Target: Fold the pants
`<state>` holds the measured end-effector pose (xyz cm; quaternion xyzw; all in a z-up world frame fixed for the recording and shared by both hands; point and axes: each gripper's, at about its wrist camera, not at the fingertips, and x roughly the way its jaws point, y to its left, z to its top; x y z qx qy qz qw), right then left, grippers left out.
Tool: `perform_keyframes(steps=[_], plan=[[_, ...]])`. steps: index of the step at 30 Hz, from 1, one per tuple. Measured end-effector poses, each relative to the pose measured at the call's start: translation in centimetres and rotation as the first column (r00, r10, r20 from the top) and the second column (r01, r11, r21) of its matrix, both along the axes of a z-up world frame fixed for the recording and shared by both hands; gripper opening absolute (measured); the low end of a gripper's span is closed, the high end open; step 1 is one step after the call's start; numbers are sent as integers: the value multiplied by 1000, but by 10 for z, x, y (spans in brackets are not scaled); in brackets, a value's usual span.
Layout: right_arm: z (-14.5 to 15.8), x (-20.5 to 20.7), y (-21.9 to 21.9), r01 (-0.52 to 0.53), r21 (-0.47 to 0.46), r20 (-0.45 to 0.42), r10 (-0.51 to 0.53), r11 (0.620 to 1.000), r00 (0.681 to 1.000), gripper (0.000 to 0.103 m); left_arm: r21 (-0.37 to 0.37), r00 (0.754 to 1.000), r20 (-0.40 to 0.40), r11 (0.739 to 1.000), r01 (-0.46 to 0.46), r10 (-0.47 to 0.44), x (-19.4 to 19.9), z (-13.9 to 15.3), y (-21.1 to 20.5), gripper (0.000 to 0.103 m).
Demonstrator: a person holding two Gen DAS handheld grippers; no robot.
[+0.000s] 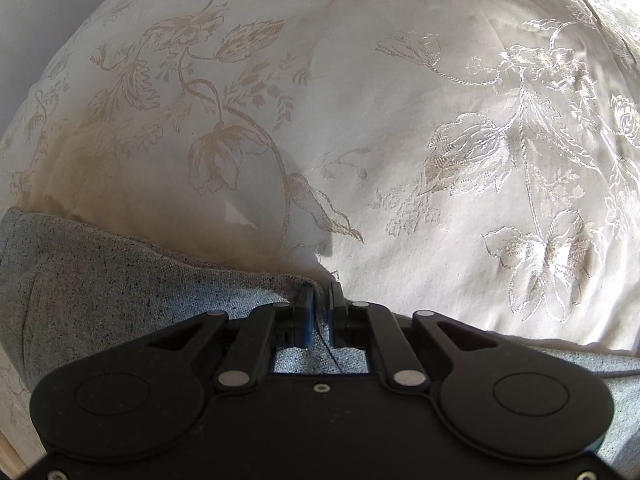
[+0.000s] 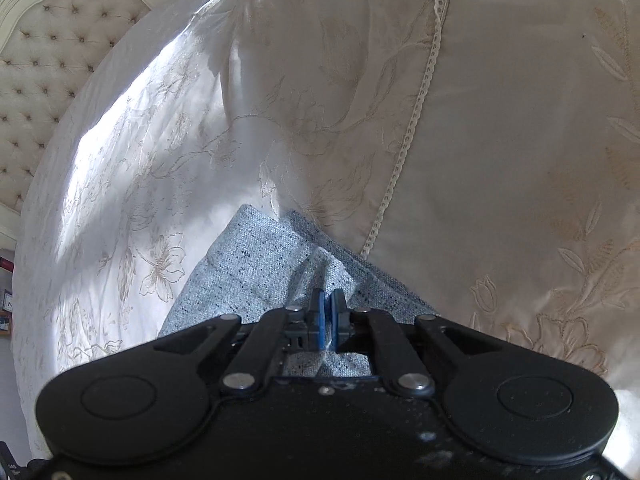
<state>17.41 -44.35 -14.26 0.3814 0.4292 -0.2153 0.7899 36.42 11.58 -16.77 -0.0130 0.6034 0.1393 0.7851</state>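
Observation:
The pants [image 1: 120,292] are light blue-grey speckled fabric lying on a cream floral bedspread [image 1: 360,120]. In the left wrist view my left gripper [image 1: 321,294] is shut on the pants' edge, with cloth pinched between the black fingers. In the right wrist view the pants [image 2: 248,264] lie folded in layers ahead, and my right gripper [image 2: 328,300] is shut on a raised fold of the cloth. Most of the pants are hidden under both grippers.
A cream embroidered pillow [image 2: 520,140] with a lace seam lies close on the right of the pants. A tufted headboard [image 2: 52,52] stands at the far left. The bedspread [image 2: 120,184] stretches out beyond the pants.

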Motion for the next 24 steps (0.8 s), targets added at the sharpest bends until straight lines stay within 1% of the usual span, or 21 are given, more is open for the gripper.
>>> perform_keyframes(steps=[2, 5, 9, 11, 12, 13, 14, 15, 16, 17, 19, 22, 24], plan=[[15, -11, -1, 9, -15, 11, -9, 1000, 1000, 4, 0, 1000, 0, 1000, 8, -8, -5, 3, 2, 11], [29, -27, -1, 14, -25, 6, -13, 1000, 1000, 4, -2, 1000, 1, 1000, 9, -9, -6, 4, 2, 11], [20, -29, 0, -6, -51, -51, 3, 999, 999, 4, 14, 1000, -3, 1000, 22, -22, -6, 6, -4, 12], [6, -26, -5, 12, -14, -103, -13, 1000, 995, 5, 27, 999, -9, 999, 36, -35, -8, 7, -6, 12], [3, -24, -8, 28, 4, -139, -27, 1000, 990, 7, 31, 999, -10, 999, 40, -39, -8, 7, -7, 12], [5, -25, -9, 54, 4, -154, -53, 999, 987, 14, 33, 999, -12, 999, 43, -42, -8, 7, -8, 12], [11, -28, -10, 74, -17, -137, -75, 997, 988, 17, 33, 999, -11, 999, 43, -43, -8, 8, -9, 12], [19, -29, -10, 79, -48, -110, -83, 996, 990, 17, 30, 999, -9, 999, 42, -41, -8, 8, -8, 12], [30, -29, -9, 63, -90, -76, -70, 994, 995, 19, 26, 999, -7, 999, 39, -39, -9, 9, -8, 12], [38, -26, -7, 35, -115, -43, -40, 993, 998, 23, 21, 999, -5, 999, 37, -37, -9, 9, -7, 12], [46, -12, -9, -27, -118, 12, 29, 993, 1000, 26, 17, 999, -2, 999, 37, -37, -9, 9, -5, 12], [42, 20, -17, -94, -80, 57, 98, 992, 994, 27, 14, 999, -4, 999, 43, -43, -9, 8, -1, 12], [36, 41, -17, -149, -90, 48, 154, 985, 987, 27, 9, 999, -4, 999, 44, -44, -9, 8, 0, 12]])
